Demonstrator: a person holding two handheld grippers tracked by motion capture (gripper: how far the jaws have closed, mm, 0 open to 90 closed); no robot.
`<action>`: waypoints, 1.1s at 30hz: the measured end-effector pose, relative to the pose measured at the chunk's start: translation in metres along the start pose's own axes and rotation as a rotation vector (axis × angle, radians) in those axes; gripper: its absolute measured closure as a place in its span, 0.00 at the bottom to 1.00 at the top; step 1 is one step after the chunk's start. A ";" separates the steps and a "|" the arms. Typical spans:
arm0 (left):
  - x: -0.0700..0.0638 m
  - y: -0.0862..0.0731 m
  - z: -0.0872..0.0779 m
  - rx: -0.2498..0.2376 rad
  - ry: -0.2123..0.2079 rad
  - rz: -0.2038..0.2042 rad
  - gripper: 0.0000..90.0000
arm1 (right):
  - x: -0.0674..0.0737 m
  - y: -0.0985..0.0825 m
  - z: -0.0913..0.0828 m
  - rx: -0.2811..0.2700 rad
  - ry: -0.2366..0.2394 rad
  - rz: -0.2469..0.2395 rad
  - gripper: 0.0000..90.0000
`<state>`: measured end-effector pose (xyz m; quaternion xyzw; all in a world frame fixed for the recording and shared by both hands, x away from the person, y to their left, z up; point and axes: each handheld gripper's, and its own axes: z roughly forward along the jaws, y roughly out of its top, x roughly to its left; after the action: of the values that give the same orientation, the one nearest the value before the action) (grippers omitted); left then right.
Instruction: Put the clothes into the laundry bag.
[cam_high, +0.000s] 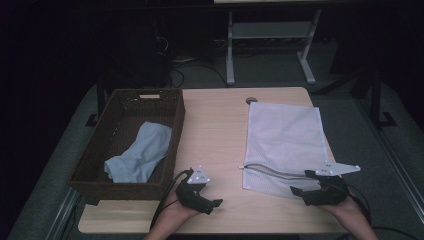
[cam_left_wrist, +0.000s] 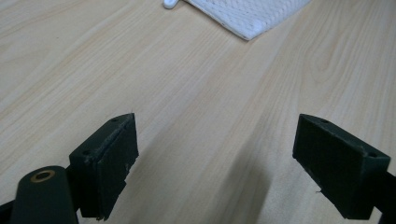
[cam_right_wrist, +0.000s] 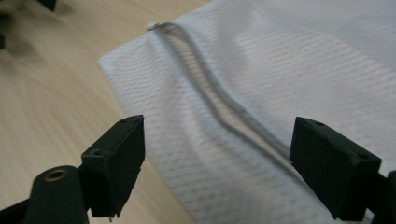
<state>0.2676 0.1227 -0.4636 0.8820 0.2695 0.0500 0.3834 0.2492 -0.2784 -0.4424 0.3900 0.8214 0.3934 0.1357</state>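
A flat white mesh laundry bag (cam_high: 283, 145) with a grey zipper lies on the right half of the light wooden surface (cam_high: 215, 125), and the zipper along its near edge stands partly open in a wavy gap (cam_right_wrist: 219, 100). A crumpled light-blue cloth garment (cam_high: 140, 152) lies inside the dark woven wicker basket (cam_high: 112, 182) at the left, well apart from the bag. Judged from this, the bag's mouth looks readied, but the garment has not yet been taken out or loaded, so most of the work remains. The right gripper (cam_high: 303, 182) hovers at the bag's near edge, its fingers (cam_right_wrist: 116, 163) spread wide over the mesh with nothing pinched. The left gripper (cam_high: 216, 203) rests just beside the basket's near corner, its fingers (cam_left_wrist: 109, 161) wide and empty above bare wood.
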 end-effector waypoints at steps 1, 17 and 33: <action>0.000 0.000 0.000 0.002 -0.001 0.002 0.15 | 0.000 0.000 0.000 0.000 0.000 0.000 0.19; -0.016 0.018 -0.011 0.002 -0.026 0.036 0.15 | 0.034 -0.005 0.031 0.063 0.065 -0.091 0.14; -0.010 0.062 -0.048 0.042 0.007 0.041 0.15 | 0.038 -0.006 0.033 0.066 0.074 -0.132 0.13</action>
<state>0.2717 0.1137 -0.3851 0.8951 0.2535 0.0551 0.3625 0.2385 -0.2343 -0.4654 0.3248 0.8623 0.3703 0.1179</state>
